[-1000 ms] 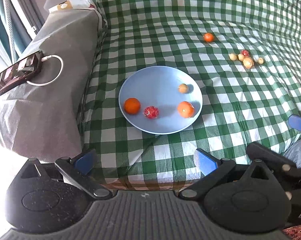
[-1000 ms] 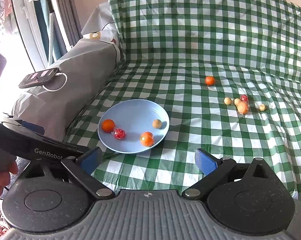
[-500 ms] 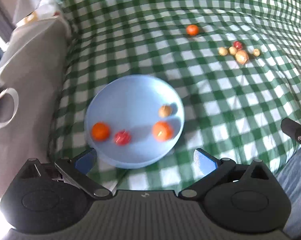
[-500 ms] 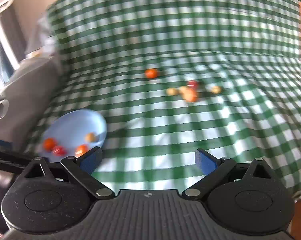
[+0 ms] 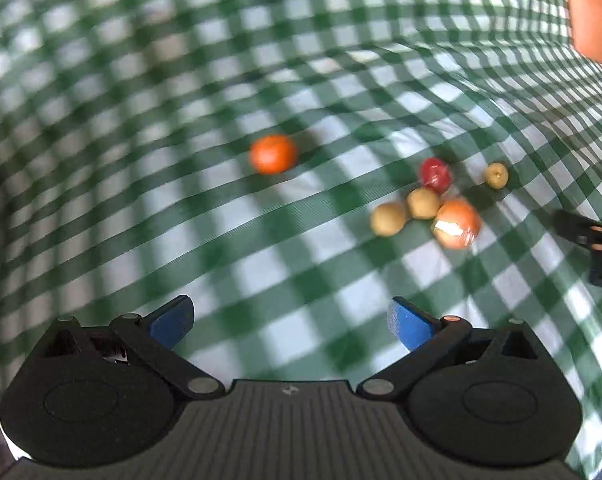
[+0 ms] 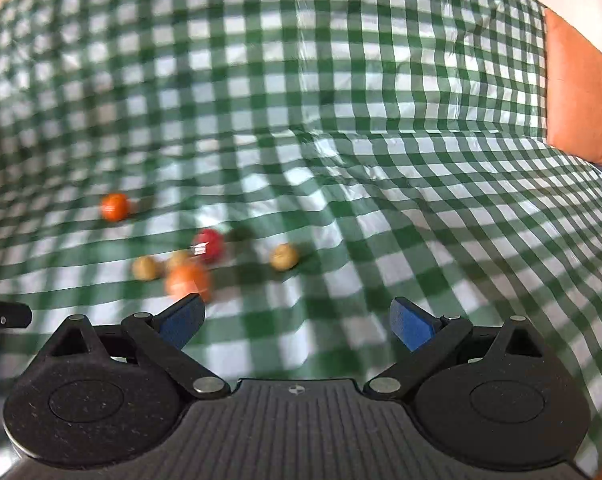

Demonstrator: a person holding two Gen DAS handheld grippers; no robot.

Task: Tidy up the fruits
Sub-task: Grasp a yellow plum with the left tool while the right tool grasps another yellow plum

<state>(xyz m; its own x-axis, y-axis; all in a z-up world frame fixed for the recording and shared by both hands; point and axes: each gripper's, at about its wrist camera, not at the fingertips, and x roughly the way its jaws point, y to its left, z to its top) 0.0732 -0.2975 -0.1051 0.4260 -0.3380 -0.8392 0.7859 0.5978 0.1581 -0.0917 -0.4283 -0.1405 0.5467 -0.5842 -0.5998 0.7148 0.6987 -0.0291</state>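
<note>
Both grippers, left [image 5: 289,320] and right [image 6: 297,320], hang spread and empty above loose fruit [image 5: 457,222] (blurred) on checked cloth [image 6: 381,120].

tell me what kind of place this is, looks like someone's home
Probably a living room at home: a green checked cloth is draped over what looks like a sofa's seat and backrest, an orange cushion stands at one end, and small loose fruits lie on it.
</note>
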